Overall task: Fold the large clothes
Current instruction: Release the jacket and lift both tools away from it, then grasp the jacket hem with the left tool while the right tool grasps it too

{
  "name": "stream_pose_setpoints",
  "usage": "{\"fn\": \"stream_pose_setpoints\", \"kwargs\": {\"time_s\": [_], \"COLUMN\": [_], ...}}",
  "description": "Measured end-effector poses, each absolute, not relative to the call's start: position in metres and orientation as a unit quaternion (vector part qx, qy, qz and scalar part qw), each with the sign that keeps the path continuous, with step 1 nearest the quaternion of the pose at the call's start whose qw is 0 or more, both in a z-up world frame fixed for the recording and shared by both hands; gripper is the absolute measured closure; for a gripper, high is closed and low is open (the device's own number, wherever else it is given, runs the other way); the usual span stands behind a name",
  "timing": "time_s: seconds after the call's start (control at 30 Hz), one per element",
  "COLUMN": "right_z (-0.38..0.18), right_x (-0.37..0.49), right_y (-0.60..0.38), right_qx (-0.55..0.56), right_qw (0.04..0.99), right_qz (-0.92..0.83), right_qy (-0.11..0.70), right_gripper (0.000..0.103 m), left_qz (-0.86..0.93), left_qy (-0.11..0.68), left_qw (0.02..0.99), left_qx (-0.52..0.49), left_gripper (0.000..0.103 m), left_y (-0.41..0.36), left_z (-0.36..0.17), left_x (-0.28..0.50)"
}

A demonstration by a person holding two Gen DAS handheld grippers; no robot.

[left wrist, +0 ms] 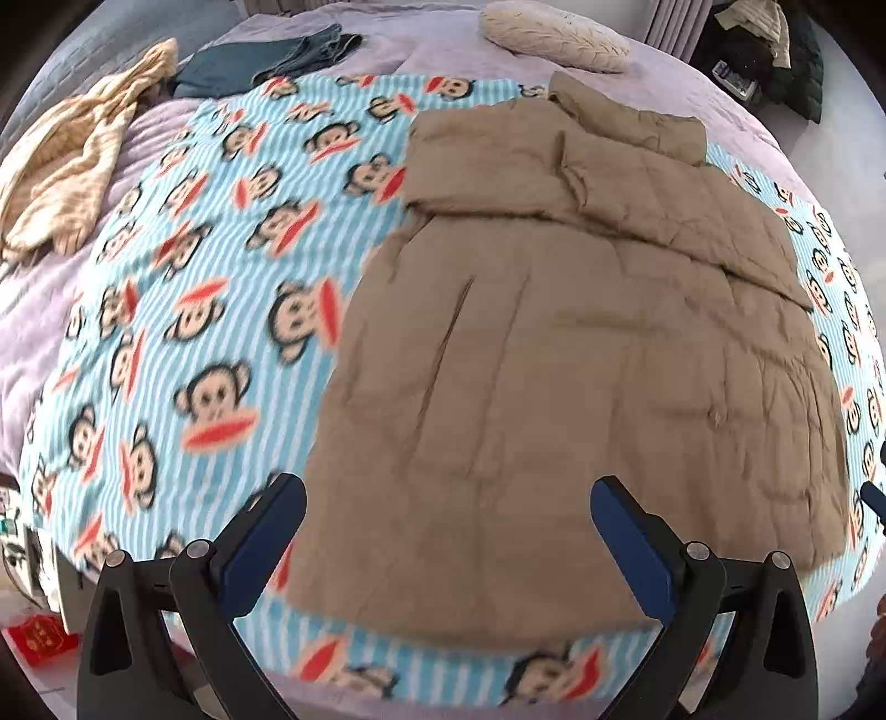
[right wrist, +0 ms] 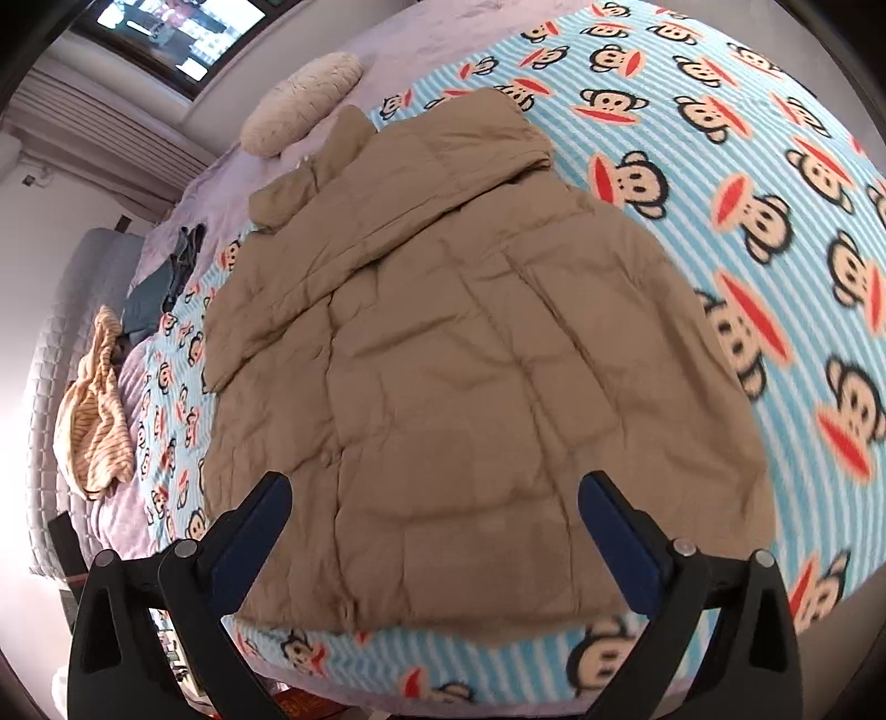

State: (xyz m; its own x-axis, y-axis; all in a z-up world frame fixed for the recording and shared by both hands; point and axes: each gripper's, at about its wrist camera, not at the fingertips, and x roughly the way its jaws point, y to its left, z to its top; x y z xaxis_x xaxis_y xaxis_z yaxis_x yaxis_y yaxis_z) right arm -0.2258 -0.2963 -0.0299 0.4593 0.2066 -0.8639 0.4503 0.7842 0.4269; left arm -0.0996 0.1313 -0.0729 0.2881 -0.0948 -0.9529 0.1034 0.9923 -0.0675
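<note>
A large tan quilted jacket (left wrist: 581, 343) lies flat on a blue striped monkey-print blanket (left wrist: 194, 310), with a sleeve folded across its upper part. In the right wrist view the same jacket (right wrist: 443, 360) fills the middle, its hem toward me. My left gripper (left wrist: 448, 498) hangs above the jacket's near hem, jaws wide open, nothing between them. My right gripper (right wrist: 434, 493) also stands wide open over the hem with nothing between its blue pads. Neither gripper touches the cloth.
The blanket (right wrist: 775, 221) covers a lilac bed (left wrist: 50, 288). A striped beige garment (left wrist: 72, 166), dark teal clothes (left wrist: 266, 61) and a cream pillow (left wrist: 554, 33) lie at the far side. Dark items (left wrist: 775, 55) sit beyond the bed. The bed's near edge is just below the hem.
</note>
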Motion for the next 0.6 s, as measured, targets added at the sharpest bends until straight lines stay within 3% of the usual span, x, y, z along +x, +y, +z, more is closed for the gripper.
{"fn": "stream_pose_setpoints", "kwargs": {"time_s": [0.23, 0.6], "right_z": [-0.051, -0.088], "right_x": [-0.268, -0.326], "right_y": [-0.294, -0.311], "right_qx": [0.401, 0.523], "right_qw": [0.734, 0.665], "right_qz": [-0.092, -0.139], "right_qy": [0.54, 0.515], "right_gripper": [0.0, 0.0], "left_qz": [-0.063, -0.078], "left_qy": [0.618, 0.621], "left_qw": [0.784, 0.78], "left_qx": [0.002, -0.008], "left_gripper": [0.0, 0.0], "left_y": [0.157, 0.164], "left_z": [-0.088, -0.092], "left_x": [-0.139, -0.159]}}
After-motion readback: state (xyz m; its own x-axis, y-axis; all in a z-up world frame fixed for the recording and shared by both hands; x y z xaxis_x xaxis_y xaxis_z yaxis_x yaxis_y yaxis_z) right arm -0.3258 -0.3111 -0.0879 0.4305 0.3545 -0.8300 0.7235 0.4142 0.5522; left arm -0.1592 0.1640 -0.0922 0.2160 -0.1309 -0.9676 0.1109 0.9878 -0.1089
